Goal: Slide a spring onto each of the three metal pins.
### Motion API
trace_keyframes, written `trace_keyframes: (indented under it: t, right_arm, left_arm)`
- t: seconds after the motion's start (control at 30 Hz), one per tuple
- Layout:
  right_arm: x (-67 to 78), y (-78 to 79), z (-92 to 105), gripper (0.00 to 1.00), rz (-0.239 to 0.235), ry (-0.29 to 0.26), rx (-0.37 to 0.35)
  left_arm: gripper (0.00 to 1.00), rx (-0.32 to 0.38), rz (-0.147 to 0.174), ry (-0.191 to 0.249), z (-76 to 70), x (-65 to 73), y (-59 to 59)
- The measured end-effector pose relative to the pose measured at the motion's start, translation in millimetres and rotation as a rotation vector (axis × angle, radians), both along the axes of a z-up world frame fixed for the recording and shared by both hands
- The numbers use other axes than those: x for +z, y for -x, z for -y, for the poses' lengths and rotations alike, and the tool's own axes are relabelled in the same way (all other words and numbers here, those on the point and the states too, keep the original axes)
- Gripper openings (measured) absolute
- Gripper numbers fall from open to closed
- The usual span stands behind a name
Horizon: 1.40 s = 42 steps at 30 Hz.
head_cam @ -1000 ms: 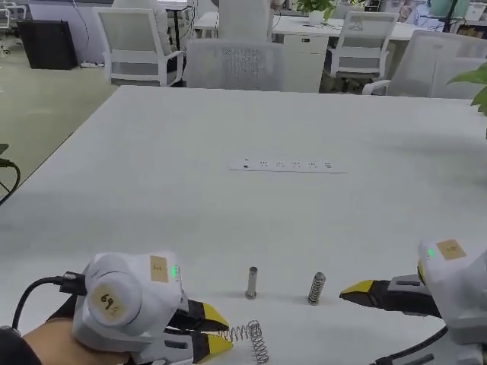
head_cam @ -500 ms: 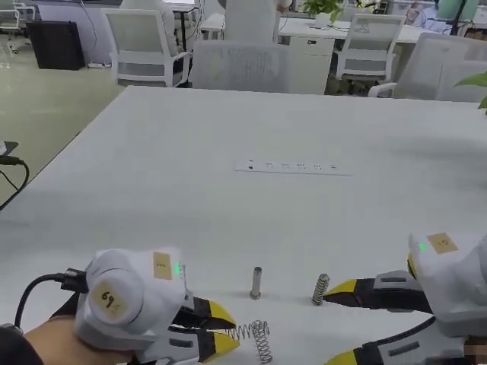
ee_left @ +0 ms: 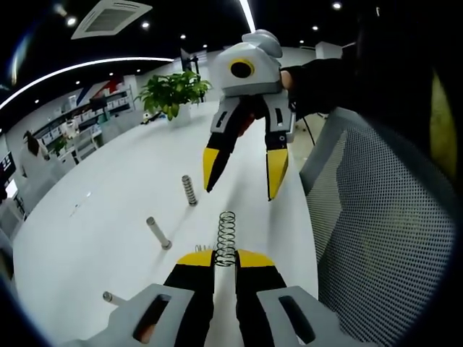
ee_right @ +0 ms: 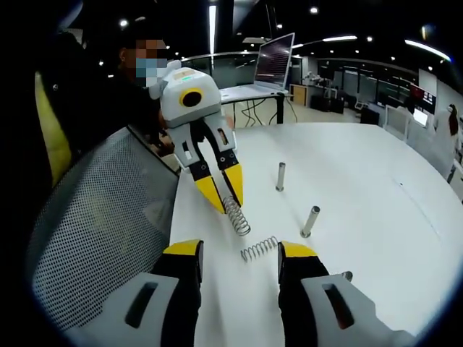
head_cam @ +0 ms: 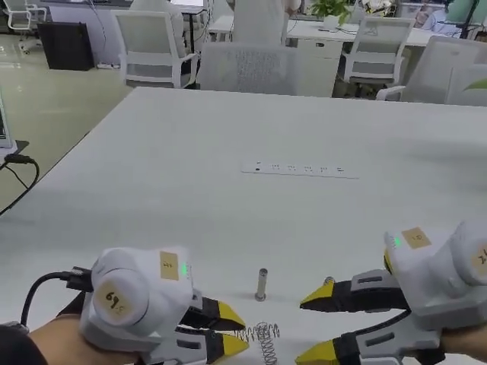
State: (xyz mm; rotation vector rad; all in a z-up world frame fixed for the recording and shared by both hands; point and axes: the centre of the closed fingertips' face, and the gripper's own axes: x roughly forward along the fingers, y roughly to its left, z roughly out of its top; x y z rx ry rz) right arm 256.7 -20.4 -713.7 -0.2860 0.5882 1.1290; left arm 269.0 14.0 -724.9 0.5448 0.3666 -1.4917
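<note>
Left gripper view has one spring (ee_left: 226, 233) rising from between the yellow tips of the left gripper (ee_left: 225, 259), which is pinched shut on its lower coils. In the right gripper view this held spring (ee_right: 236, 214) slants down from the left gripper (ee_right: 226, 202) toward the surface (ee_right: 362, 181). A second spring (ee_right: 259, 249) lies flat just beside it, straight ahead of the right gripper (ee_right: 240, 251), whose jaws stand wide apart.

In the head view both springs sit close to the near edge of the surface (head_cam: 228, 213), between the left gripper (head_cam: 242, 332) and the right gripper (head_cam: 303, 331), which point at each other. A bare pin (head_cam: 262, 284) stands upright just beyond the springs. A pin wearing a spring (ee_left: 189, 189) stands upright farther toward the right gripper (ee_left: 241, 186); in the head view that gripper's upper jaw half hides it. A third pin (ee_right: 280, 176), bare and upright, stands near the left gripper.
</note>
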Motion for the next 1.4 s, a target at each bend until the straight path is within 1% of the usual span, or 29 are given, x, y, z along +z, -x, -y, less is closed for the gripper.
trace_keyframes:
  t: [0.23, 0.37, 0.7, 0.97, 1.03, 1.23, 1.4]
  right_arm:
    - [-2.2, 0.5, -10.0, 0.37, -0.010, 0.002, 0.028]
    - [-4.2, 0.5, -13.2, 0.33, -0.010, 0.008, 0.041]
    - [-7.6, 0.1, -20.2, 0.26, -0.018, 0.015, 0.057]
    - [-9.6, 1.4, -23.2, 0.20, -0.022, 0.012, 0.065]
    - [-9.0, 1.3, -24.4, 0.17, -0.024, 0.000, 0.056]
    - [-9.4, 0.3, -24.3, 0.11, -0.014, 0.004, 0.056]
    - [-8.2, 0.4, -24.5, 0.10, -0.011, 0.005, 0.057]
  left_arm:
    - [0.02, -0.007, 0.003, 0.009, 1.6, 3.4, 3.4]
    - [0.02, -0.012, 0.004, 0.013, 2.3, 4.4, 4.6]
    - [0.02, -0.023, 0.007, 0.025, 5.0, 9.0, 8.9]
    - [0.02, -0.024, 0.007, 0.035, 6.0, 11.6, 10.4]
    - [0.02, -0.025, 0.005, 0.039, 6.5, 12.3, 11.1]
    - [0.02, -0.024, 0.005, 0.042, 6.8, 12.9, 11.4]
    - [0.02, -0.023, 0.005, 0.042, 7.0, 12.8, 11.0]
